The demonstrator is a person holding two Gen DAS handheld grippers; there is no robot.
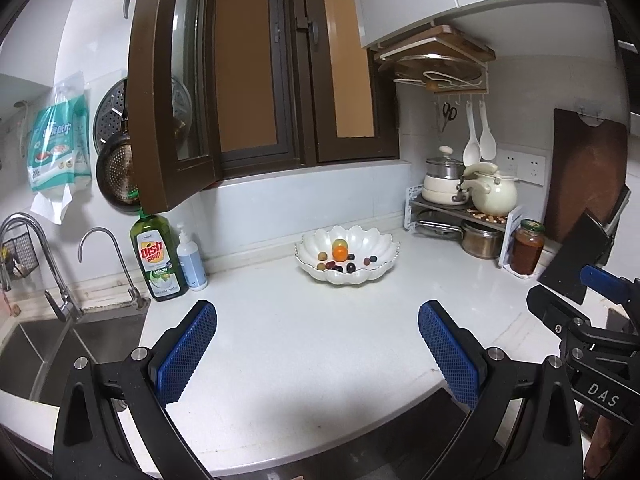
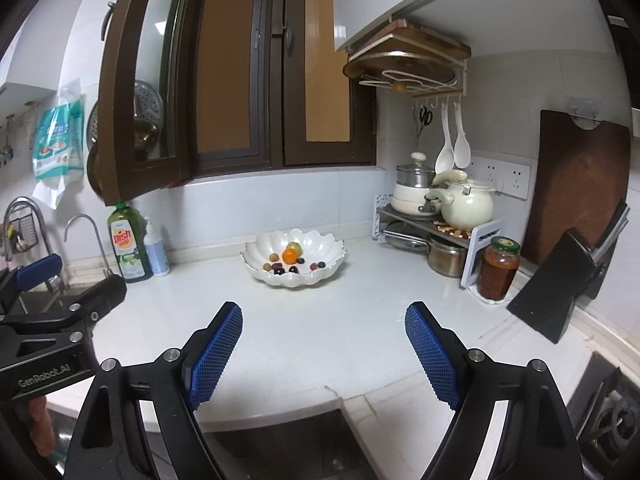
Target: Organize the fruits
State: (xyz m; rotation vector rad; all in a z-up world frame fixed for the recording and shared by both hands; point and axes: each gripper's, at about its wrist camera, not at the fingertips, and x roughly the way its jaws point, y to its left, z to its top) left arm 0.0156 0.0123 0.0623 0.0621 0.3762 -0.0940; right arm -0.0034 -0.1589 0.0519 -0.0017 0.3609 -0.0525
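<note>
Two grippers hang over the near edge of the white tabletop (image 1: 304, 340), well short of the bowl (image 1: 347, 276), and both stand wide apart at the jaws with nothing between their blue pads. From its own camera the left gripper (image 1: 318, 354) frames bare tabletop; the right gripper (image 2: 324, 354) does the same. Each shows at the edge of the other's view, the right gripper at the right rim of the left camera's picture and the left gripper at the left rim of the right camera's picture.

Taking the bowl as the landmark: a brown window (image 1: 256, 64) rises behind it, with one sash swung open toward the room. Far right of the bowl a dark cutting board (image 2: 580, 184) leans on the wall, with a black knife block (image 2: 560, 292) in front of it. Left of the bowl lies the sink (image 1: 52, 352) with its two taps. Right of the bowl and back in the corner, a rack (image 2: 432, 228) carries cream pots above and steel ones below. A green dish soap bottle (image 1: 159, 260) and a small pump bottle (image 1: 192, 260) stand left of the bowl, by the sink. A jar (image 2: 498, 268) of red sauce stands right of the bowl, just beside the rack.

The bowl itself is white and scalloped, near the back wall. Inside it rests an orange (image 1: 340, 254), with a greenish fruit (image 1: 339, 243) touching it behind, and several small dark and yellowish fruits (image 1: 351, 267) scattered around them.
</note>
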